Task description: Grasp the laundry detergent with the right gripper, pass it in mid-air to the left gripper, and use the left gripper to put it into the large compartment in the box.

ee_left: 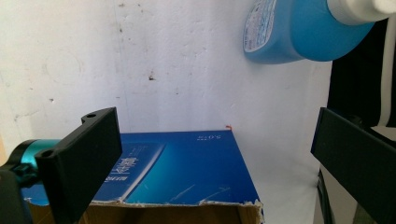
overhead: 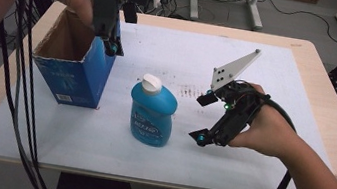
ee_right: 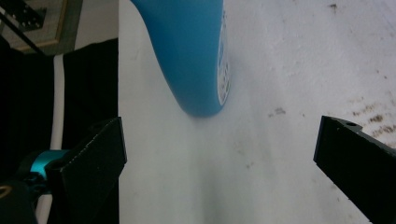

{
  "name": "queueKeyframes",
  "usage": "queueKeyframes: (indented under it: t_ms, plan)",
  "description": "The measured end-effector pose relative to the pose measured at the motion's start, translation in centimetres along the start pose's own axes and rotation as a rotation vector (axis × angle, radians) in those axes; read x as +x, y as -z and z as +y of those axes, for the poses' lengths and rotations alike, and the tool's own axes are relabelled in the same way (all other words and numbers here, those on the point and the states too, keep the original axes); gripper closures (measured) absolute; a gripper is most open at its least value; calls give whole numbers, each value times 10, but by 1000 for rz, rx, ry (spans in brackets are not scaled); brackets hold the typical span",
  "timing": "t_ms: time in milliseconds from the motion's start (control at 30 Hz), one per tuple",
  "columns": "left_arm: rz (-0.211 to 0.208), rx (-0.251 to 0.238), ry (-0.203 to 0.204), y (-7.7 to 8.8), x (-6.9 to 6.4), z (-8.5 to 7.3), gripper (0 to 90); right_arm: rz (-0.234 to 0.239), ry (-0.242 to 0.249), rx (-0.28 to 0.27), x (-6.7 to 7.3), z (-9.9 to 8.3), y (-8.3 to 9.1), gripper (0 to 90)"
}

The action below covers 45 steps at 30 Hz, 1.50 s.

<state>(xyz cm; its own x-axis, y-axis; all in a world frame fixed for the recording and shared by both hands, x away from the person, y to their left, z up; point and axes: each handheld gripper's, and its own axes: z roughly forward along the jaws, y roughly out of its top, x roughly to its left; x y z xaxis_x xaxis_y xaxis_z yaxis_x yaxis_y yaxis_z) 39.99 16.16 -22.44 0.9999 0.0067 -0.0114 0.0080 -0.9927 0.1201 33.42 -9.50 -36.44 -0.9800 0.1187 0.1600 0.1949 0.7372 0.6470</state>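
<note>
- Step in hand, as judged: the right tool (overhead: 206, 118) is lining up on the blue bottle (overhead: 152, 111), apparently for a side grasp, while the left tool (overhead: 107, 25) is attending to the open box (overhead: 76, 63).
- Bottle: it is standing upright on the white sheet at the centre of the high view, white cap (overhead: 151, 84) on top, label facing the camera. It is sitting just right of the box and apart from it.
- Right tool: it is hovering at centre right of the frame, turned toward the bottle, jaws spread wide and holding nothing. In the right gripper view the bottle (ee_right: 196, 51) is lying ahead in the upper middle of the frame, beyond the jaw tips and not yet between them.
- Left tool: it is hanging at the upper left of the high view, over the box's right rim. In the left gripper view the jaws are standing wide apart with the box wall (ee_left: 187, 170) below and between them; they are gripping nothing.
- Next move, as judged: the right tool needs to be travelling forward until the bottle's body is sitting between the jaws, then closing squarely on it.
- Surface (overhead: 309, 55): a wooden top under the white sheet (overhead: 173, 49), faintly marked near the centre.
</note>
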Motion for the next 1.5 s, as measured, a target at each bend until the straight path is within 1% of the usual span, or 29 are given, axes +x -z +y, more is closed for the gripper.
queueKeyframes:
  t_ms: [67, 167, 200, 233, 267, 367, 467, 500, 700, 933, 967, 1067, 1167, 1300, 1500]
  plan:
    - [-2, -2, 1, -1, 0, 0, 18, 7, 5, -27, 2, 0, -5, 14]
    - [-3, -2, -2, -1, 0, 1, 18, 19, -3, -37, 4, -1, -15, 14]
    - [-5, 0, -5, -2, 0, 1, 18, 19, 2, -45, 5, -1, -18, 14]
    - [-3, -3, -3, -2, 0, 1, 18, 21, -2, -59, 5, -2, -20, 14]
    - [-3, -4, -2, -2, 0, 1, 18, 23, -4, -88, 6, -2, -24, 14]
    - [-2, -6, -4, -2, 0, 1, 18, 15, 1, -121, 8, -4, -30, 14]
    - [-3, -2, -4, -2, 1, 2, 18, 18, -12, -185, 9, -5, -38, 14]
    - [-3, -2, -2, -3, 1, 2, 18, 20, -15, -194, 10, -5, -41, 14]
    - [-2, -5, -5, -2, 0, 2, 18, 25, -18, -232, 12, -5, -57, 14]
    - [2, -9, 0, -1, 0, 0, 18, 14, -32, -279, 13, -3, -68, 15]
    - [2, -9, 0, -1, 0, 0, 18, 14, -32, -279, 13, -3, -68, 15]
    - [5, -8, -2, 0, 0, 0, 18, 1, -40, -306, 15, -1, -72, 15]
    - [6, -6, -5, -1, 0, 0, 18, -11, -42, -319, 16, 0, -75, 15]
    - [5, -6, -2, -1, 0, -1, 18, -31, -37, -349, 16, 0, -78, 29]
    - [11, -5, 1, -1, 0, -2, 18, -45, -41, -381, 17, 0, -82, 45]
